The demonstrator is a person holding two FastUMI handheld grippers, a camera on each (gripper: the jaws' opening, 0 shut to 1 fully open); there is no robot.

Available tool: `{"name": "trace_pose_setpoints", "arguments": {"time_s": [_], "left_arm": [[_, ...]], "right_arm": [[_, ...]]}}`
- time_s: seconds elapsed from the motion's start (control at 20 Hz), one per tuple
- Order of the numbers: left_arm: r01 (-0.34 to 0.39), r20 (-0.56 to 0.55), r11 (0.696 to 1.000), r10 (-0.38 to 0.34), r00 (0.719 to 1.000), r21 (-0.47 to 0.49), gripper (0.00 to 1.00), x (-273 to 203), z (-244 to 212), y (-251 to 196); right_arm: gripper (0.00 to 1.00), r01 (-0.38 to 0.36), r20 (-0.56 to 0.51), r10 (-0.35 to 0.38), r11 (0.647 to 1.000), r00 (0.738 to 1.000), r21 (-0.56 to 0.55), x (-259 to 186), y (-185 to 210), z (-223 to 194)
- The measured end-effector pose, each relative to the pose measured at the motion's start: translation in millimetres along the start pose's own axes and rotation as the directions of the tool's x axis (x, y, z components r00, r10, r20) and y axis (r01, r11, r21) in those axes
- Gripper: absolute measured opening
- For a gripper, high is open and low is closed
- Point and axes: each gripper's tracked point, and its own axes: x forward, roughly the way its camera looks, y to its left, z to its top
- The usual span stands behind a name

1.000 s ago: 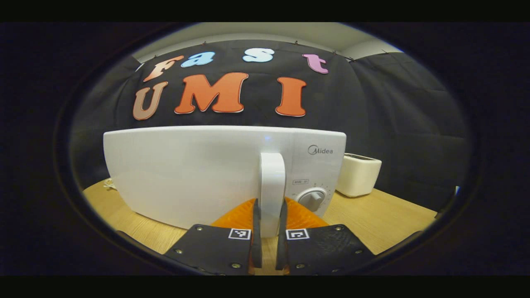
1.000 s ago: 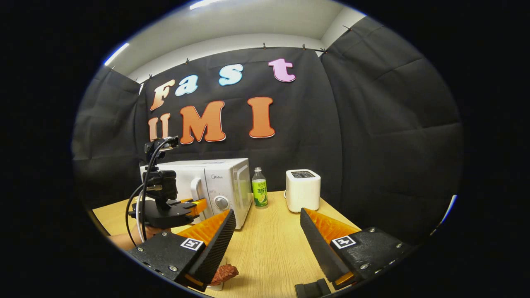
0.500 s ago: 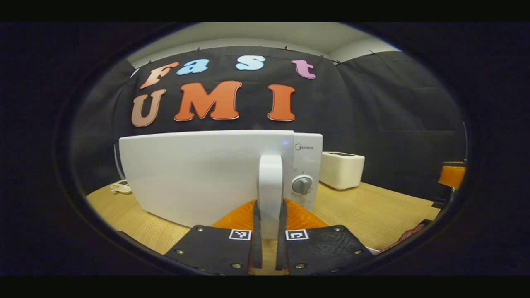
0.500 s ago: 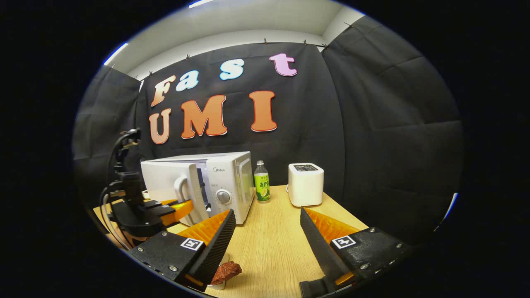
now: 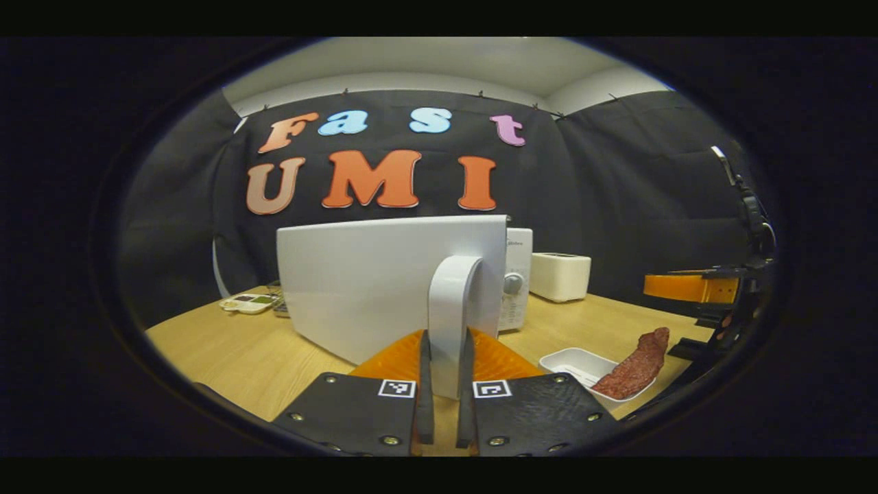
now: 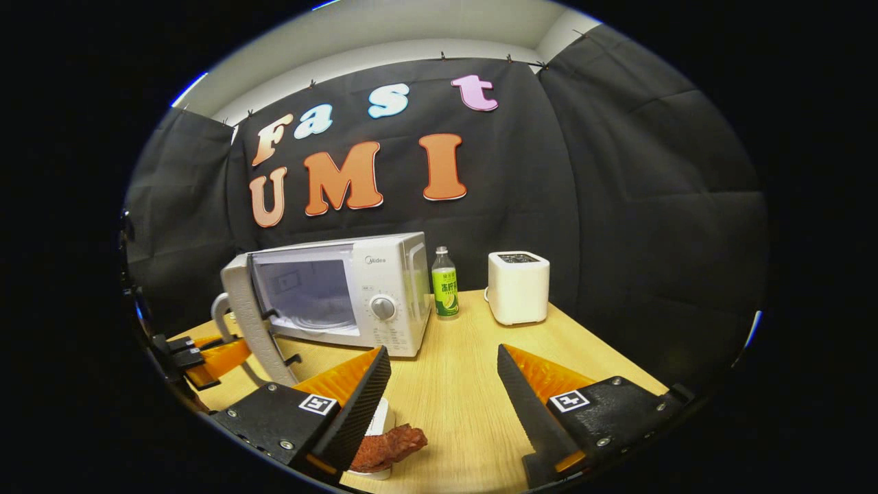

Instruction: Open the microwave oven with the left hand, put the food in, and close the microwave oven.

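The white microwave [image 6: 384,288] stands at the back of the wooden table with its door [image 5: 384,274] swung wide open, so the lit cavity [image 6: 309,288] shows. My left gripper [image 5: 446,336] is shut on the door's white handle [image 5: 449,295]; in the right gripper view it sits low at the left [image 6: 206,357] beside the door's edge. A brown piece of food [image 6: 387,446] lies in a small white dish [image 5: 573,360] near the table's front. My right gripper [image 6: 444,351] hovers open just above and behind the food, with nothing between its fingers.
A green-labelled bottle [image 6: 444,283] and a white toaster [image 6: 518,287] stand to the right of the microwave. A small flat tray [image 5: 247,302] lies behind the open door. The wooden table top [image 6: 466,398] stretches between the food and the microwave.
My left gripper has pulled the handle back and around, swinging the door from shut to wide open. The right gripper has stayed open over the food and tilted a little.
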Motion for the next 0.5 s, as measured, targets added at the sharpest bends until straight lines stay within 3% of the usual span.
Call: {"name": "trace_pose_setpoints", "arguments": {"time_s": [0.1,0.25,0.35,0.5], "left_arm": [[-0.051,0.018,0.999,0.051,0.999,0.008,0.11,-25,-2,24],[-0.151,0.022,0.989,0.15,0.988,0.009,0.15,-55,-4,65],[-0.203,0.02,0.979,0.203,0.979,0.005,0.1,-71,-4,94],[-0.261,0.013,0.965,0.261,0.965,-0.008,0.17,-88,-14,141]], "right_arm": [[0.97,0.006,-0.011,-0.006,1.0,1.0,-0.003,-1,3,-5],[0.97,0.018,-0.018,-0.018,1.0,1.0,0.001,-2,7,-11],[0.97,0.021,-0.039,-0.021,1.0,0.999,0.006,-2,12,-19],[0.97,0.043,-0.074,-0.041,0.999,0.996,0.017,-3,16,-35]]}}
